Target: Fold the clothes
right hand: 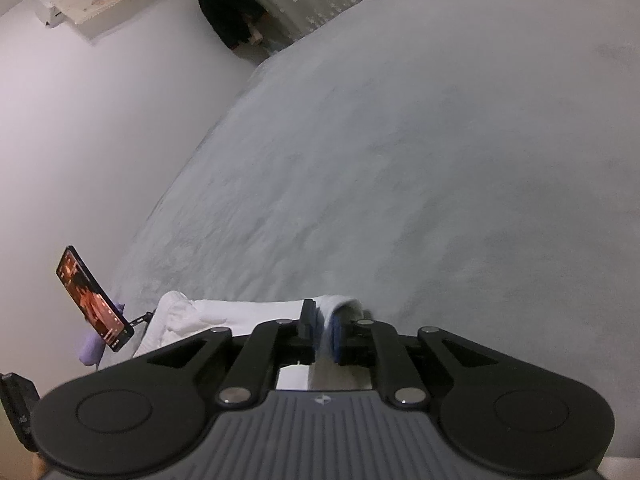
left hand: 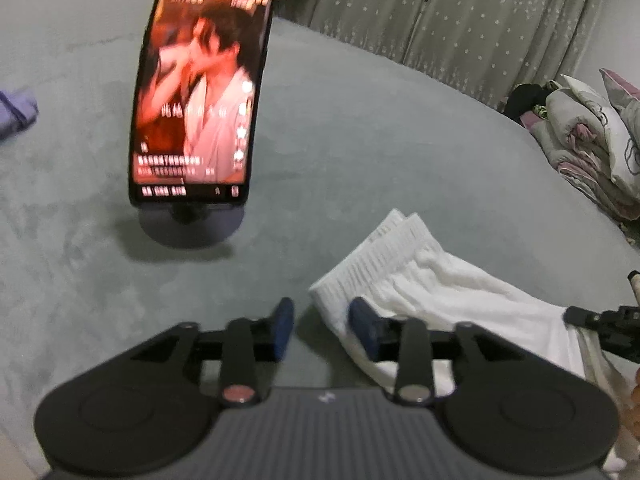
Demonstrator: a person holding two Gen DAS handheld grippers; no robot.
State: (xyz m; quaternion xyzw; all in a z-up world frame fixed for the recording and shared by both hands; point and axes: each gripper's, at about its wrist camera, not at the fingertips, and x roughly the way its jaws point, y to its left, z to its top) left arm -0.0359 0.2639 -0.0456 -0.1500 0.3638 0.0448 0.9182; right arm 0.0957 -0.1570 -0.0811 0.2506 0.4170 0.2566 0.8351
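We see the white shorts (left hand: 436,300) lying folded on the bed (left hand: 360,152); the left hand-held gripper (left hand: 320,330) gapes beside the waistband, gripping nothing; the right hand-held gripper (right hand: 322,330) pinches a cloth edge that could slip and undo the fold; the shorts' far end is cut off.

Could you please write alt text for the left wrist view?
The left gripper hovers open at the waistband edge of white shorts on a grey bed. A phone on a stand plays a video behind.
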